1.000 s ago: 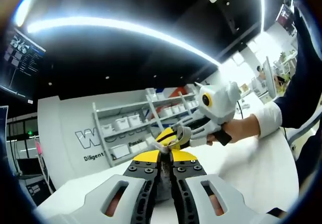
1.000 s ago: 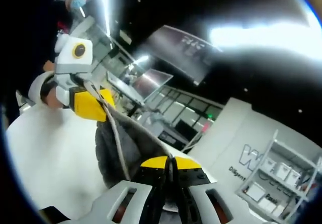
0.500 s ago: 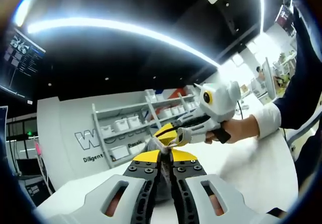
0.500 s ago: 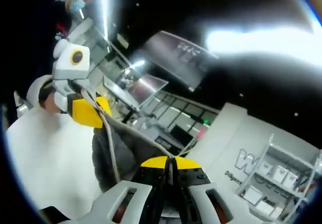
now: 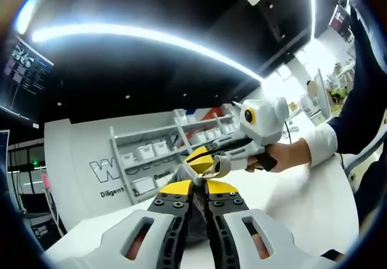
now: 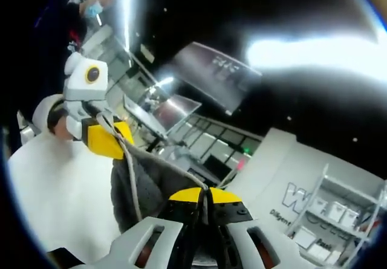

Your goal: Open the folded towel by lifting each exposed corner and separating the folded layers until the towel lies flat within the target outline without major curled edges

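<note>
A dark grey towel (image 6: pixel 148 181) hangs in the air above the white table (image 6: pixel 54 184), held up by its top edge between both grippers. In the right gripper view, my right gripper (image 6: pixel 204 191) is shut on that edge, which runs taut to my left gripper (image 6: pixel 121 145), also shut on it. In the left gripper view, my left gripper (image 5: pixel 198 184) pinches a grey bit of towel (image 5: pixel 184 173). Just beyond it the right gripper (image 5: pixel 204 160) clamps the same edge, carried by a hand with a white cuff. The towel's lower part is hidden behind the jaws.
White table (image 5: pixel 302 202) spreads below both grippers. A shelf with white bins (image 5: pixel 151 154) stands against a lettered wall at the back. Screens (image 6: pixel 211 69) hang overhead. The person's dark sleeve (image 5: pixel 363 100) fills the right side.
The grippers have drawn slightly apart and the towel's top edge is stretched straighter between them. Both stay shut on it.
</note>
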Available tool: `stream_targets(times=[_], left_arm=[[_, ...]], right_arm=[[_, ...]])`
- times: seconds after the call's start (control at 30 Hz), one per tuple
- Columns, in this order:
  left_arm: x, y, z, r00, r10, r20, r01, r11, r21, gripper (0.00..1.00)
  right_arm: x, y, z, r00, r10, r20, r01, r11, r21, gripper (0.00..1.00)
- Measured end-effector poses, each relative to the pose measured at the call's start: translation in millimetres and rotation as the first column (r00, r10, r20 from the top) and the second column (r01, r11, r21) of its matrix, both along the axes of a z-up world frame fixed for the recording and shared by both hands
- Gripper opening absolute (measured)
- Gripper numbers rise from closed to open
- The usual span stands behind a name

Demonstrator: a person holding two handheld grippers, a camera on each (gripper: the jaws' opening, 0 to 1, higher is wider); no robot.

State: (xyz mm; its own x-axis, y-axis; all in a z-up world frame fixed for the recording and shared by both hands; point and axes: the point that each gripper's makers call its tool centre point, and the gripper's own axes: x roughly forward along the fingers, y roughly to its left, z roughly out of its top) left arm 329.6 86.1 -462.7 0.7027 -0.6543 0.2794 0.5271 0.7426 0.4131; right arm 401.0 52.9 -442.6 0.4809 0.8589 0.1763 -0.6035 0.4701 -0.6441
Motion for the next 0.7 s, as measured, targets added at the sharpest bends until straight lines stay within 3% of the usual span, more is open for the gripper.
stream_targets(times=[0.2, 0.7], left_arm=[[-5.2, -4, 3.1, 0.999, -0.023, 0.031, 0.023, 1.0, 0.006, 0.11], [-11.9, -9, 7.3, 0.996, -0.082, 0.035, 0.082, 0.996, -0.021, 0.18]], right_arm=[[-5, 0, 5.0, 1.0, 0.023, 0.011, -0.023, 1.0, 0.02, 0.0], [-11, -1, 11.5, 0.999, 0.045, 0.02, -0.045, 0.998, 0.05, 0.0]])
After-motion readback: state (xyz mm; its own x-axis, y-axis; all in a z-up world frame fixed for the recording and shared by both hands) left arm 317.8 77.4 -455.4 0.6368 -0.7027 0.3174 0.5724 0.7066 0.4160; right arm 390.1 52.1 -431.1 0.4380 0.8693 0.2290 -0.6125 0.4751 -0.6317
